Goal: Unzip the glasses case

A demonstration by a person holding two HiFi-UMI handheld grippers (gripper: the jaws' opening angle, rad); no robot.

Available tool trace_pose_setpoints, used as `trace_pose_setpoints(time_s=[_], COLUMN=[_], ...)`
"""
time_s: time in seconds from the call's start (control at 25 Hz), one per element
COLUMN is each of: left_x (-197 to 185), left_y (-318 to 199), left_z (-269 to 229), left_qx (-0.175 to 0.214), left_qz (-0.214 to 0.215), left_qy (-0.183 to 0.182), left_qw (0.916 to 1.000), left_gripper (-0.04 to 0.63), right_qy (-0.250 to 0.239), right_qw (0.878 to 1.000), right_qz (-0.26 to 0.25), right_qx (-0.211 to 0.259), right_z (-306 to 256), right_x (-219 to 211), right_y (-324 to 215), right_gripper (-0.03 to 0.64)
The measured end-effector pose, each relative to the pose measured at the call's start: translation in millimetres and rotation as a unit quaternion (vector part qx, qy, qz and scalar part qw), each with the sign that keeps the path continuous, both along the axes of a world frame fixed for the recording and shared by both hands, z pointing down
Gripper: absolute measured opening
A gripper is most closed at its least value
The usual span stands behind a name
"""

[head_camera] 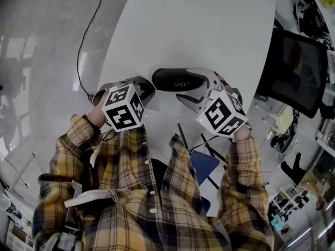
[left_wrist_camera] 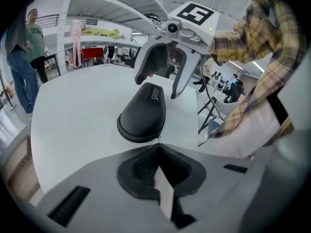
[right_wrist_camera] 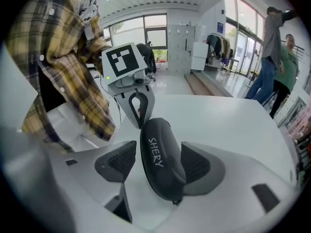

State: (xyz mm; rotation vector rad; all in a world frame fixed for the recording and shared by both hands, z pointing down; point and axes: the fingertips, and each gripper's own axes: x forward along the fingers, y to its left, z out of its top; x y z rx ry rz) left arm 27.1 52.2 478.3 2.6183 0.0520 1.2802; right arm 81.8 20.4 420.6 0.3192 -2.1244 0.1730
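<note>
Black case (head_camera: 180,80) with pale lettering, between the black ribbed pads (right_wrist_camera: 116,161) of the pale grey right gripper (right_wrist_camera: 159,154). The left gripper (left_wrist_camera: 158,149) is the same grey. Above each sits a white cube (head_camera: 123,107) with black squares. Under them is a white table (head_camera: 209,30), and behind them yellow-and-dark plaid sleeves (head_camera: 241,171).

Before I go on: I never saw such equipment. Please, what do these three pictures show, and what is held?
A person in a plaid shirt holds a two-jaw gripper in each hand. One picture comes from a camera on the person's head, looking down; the other two from cameras riding on each gripper. A black SHERY glasses case lies on the white table. The left gripper is shut, apparently pinching the case's zip pull. The right gripper is open, with the case between its jaws.
</note>
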Motion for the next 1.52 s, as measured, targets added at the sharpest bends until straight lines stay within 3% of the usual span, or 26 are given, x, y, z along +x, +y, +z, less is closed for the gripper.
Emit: trace_pose_setpoints(time_s=[0.12,0.28,0.36,0.44,0.64,0.8,0.92,1.12,1.24,1.36,1.52], left_x=[-0.3,-1.2,-1.7,-2.0,-3.6,-2.0,2.1,17.0,27.4,34.6,37.3], left_y=[-0.7,-4.3,-5.6,-5.6,-11.0,-23.8,-35.0,-46.5,-49.8,-52.6,-52.8], left_z=[0.7,1.0,1.3,1.3,1.6,-0.4,-2.8,-4.6,-2.8,-1.3,-0.8], left_qx=[0.01,0.017,0.018,0.019,0.021,0.026,0.033,0.045,0.054,0.061,0.064], left_qz=[0.017,0.032,0.039,0.043,0.025,0.015,0.023,0.056,0.075,0.089,0.1], left_qy=[-0.01,-0.019,-0.023,-0.025,-0.024,-0.026,-0.03,-0.032,-0.036,-0.043,-0.048], left_qw=[0.9998,0.9992,0.9988,0.9986,0.9992,0.9992,0.9987,0.9969,0.9951,0.9932,0.9918], left_gripper=[0.005,0.005,0.005,0.005,0.005,0.005,0.005,0.005,0.005,0.005,0.005], right_qy=[0.038,0.089,0.1,0.094,0.013,-0.044,-0.088,-0.146,-0.156,-0.159,-0.166], right_qw=[0.997,0.981,0.974,0.971,0.977,0.964,0.94,0.875,0.842,0.819,0.806], right_qz=[-0.066,-0.159,-0.182,-0.169,-0.02,0.121,0.231,0.401,0.469,0.511,0.535], right_qx=[-0.016,-0.06,-0.096,-0.137,-0.213,-0.231,-0.235,-0.229,-0.217,-0.207,-0.189], right_z=[1.8,15.0,23.4,30.2,33.8,31.2,28.6,26.5,27.9,28.6,26.9], right_x=[11.6,13.3,10.1,7.8,10.8,15.7,18.9,24.1,27.7,29.1,28.7], right_y=[-5.6,-9.2,-6.8,-3.8,-4.0,-0.5,4.0,18.2,24.7,27.9,30.6], right_gripper=[0.29,0.29,0.29,0.29,0.288,0.287,0.287,0.287,0.287,0.287,0.288])
